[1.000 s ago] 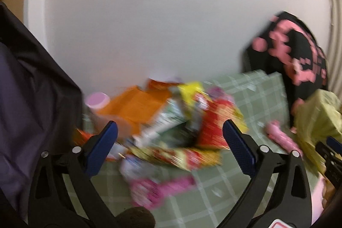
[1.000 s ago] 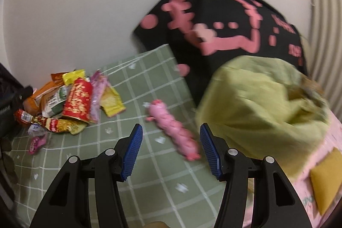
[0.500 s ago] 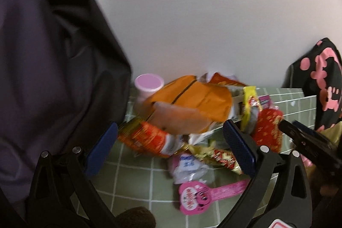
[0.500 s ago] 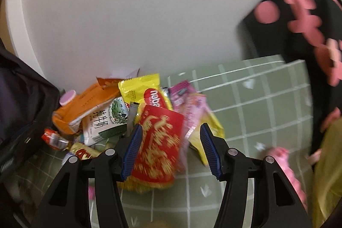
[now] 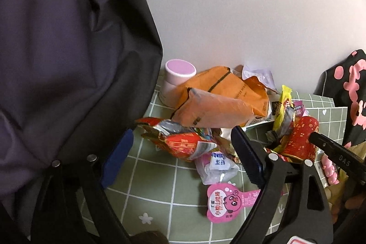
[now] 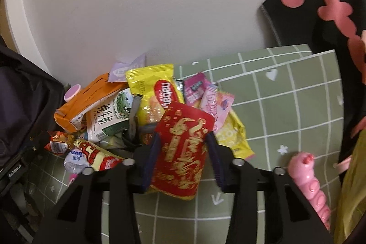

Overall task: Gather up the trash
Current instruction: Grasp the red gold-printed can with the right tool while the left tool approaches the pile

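A pile of snack wrappers lies on a green checked sheet [image 6: 297, 106] against a white wall. My right gripper [image 6: 184, 147] is open, its jaws on either side of a red and gold packet [image 6: 183, 152] that lies on top of the pile; the packet also shows in the left wrist view [image 5: 299, 143]. My left gripper [image 5: 180, 157] is open and empty above a crumpled red wrapper [image 5: 183, 143] and a clear wrapper [image 5: 217, 168]. An orange packet [image 5: 219, 99] and a pink lid-shaped wrapper [image 5: 224, 202] lie nearby.
A dark open bag [image 5: 57, 61] fills the left side, right beside the pile. A pink-lidded tub [image 5: 176, 83] stands by the wall. A black pillow with pink print [image 6: 331, 3], a pink toy [image 6: 311, 184] and yellow-green cloth [image 6: 352, 186] lie to the right.
Both grippers have swung left from the pillow and toy side to the wrapper pile. The right gripper has come down around the red and gold packet. The left view now faces the dark bag.
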The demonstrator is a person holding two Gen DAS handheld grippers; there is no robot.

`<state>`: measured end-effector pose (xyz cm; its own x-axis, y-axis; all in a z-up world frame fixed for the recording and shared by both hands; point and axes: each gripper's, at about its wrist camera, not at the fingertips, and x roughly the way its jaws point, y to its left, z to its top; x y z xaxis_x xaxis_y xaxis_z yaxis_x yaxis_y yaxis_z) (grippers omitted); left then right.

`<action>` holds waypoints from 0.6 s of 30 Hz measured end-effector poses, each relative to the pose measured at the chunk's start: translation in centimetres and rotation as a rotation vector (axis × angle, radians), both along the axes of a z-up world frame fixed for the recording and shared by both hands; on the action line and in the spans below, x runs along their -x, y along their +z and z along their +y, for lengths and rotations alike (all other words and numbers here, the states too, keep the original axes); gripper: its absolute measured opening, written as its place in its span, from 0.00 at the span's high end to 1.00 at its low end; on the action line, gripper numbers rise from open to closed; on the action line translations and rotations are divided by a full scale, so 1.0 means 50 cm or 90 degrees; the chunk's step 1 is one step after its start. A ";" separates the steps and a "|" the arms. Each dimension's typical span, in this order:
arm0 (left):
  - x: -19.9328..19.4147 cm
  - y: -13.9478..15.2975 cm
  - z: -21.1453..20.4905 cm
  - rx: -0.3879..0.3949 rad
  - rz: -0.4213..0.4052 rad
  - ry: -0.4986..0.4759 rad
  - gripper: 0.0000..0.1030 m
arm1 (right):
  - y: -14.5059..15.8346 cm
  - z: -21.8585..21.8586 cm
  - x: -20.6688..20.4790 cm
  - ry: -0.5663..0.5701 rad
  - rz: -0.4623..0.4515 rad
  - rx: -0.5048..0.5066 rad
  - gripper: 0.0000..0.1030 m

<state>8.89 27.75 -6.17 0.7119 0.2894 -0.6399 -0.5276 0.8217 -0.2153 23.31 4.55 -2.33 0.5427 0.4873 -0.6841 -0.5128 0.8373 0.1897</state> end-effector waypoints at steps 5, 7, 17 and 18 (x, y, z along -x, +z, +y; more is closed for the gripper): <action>-0.002 -0.003 -0.007 0.017 0.000 -0.006 0.22 | -0.003 -0.001 0.003 -0.009 -0.002 0.024 0.70; -0.002 -0.004 -0.008 0.018 -0.002 -0.006 0.22 | -0.004 -0.003 0.002 -0.020 -0.003 0.025 0.60; 0.022 -0.015 0.005 0.011 -0.009 0.013 0.25 | -0.029 0.027 -0.035 0.015 0.060 -0.014 0.47; 0.022 -0.015 0.005 0.012 -0.011 0.011 0.25 | -0.031 0.030 -0.036 0.023 0.064 -0.012 0.47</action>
<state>7.78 27.99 -6.92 0.7181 0.2901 -0.6326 -0.5377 0.8083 -0.2398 25.13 6.03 -3.89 0.4535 0.5189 -0.7246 -0.5195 0.8145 0.2581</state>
